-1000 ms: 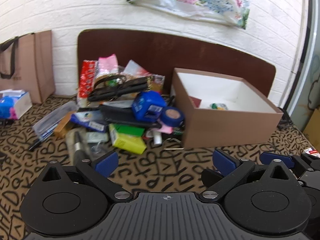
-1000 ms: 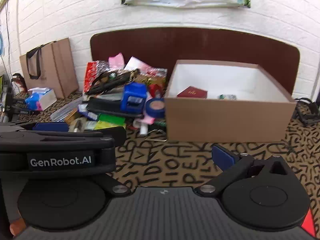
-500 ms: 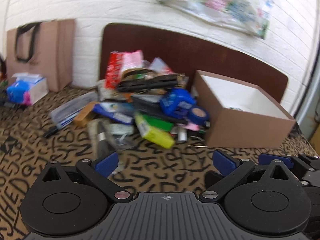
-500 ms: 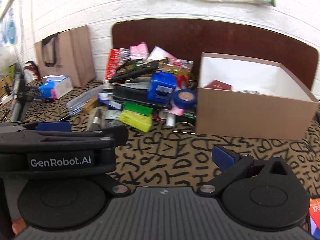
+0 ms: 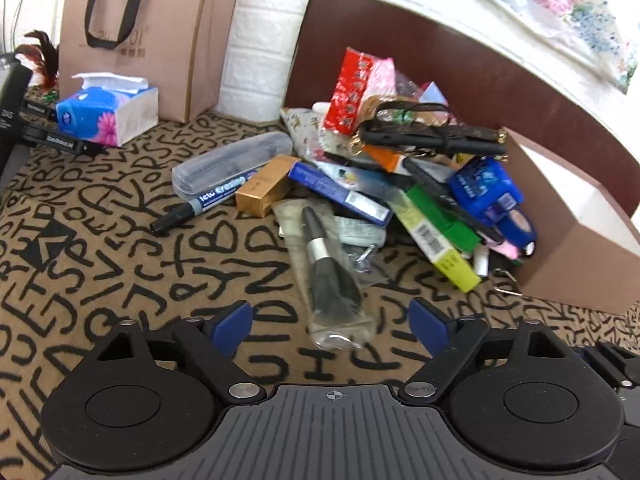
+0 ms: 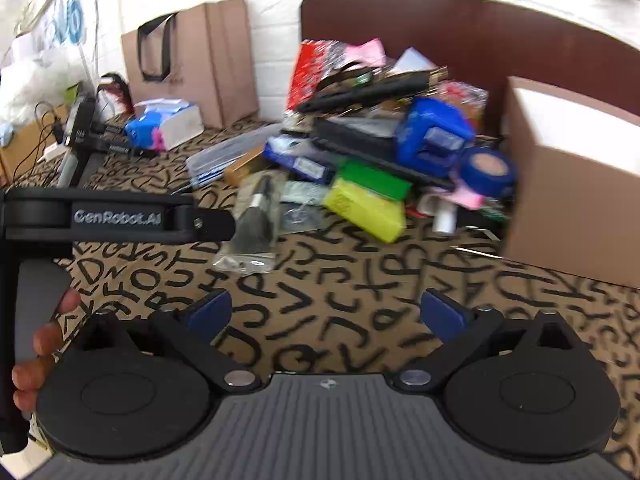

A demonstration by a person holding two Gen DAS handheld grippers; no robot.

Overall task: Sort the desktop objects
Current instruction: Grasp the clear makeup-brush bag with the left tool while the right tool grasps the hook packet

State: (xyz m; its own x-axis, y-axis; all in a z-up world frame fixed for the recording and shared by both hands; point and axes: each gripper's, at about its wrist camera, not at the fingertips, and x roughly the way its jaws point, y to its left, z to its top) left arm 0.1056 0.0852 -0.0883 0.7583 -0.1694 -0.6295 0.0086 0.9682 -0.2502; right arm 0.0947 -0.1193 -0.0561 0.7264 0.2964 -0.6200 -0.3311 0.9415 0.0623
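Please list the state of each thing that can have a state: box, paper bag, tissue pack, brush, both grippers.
Cardboard box: open on top.
Paper bag: upright.
Tissue pack: opened.
Makeup brush: in clear sleeve, lying flat.
Left gripper: jaws closing, nothing gripped.
Right gripper: jaws closing, empty.

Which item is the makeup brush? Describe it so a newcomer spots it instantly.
Start at the brown box, then take the pile left of it. At the pile's near edge, on the lettered cloth, lies the brush: black bristles, silver ferrule, sealed in a clear sleeve, the only item sticking out toward the camera.
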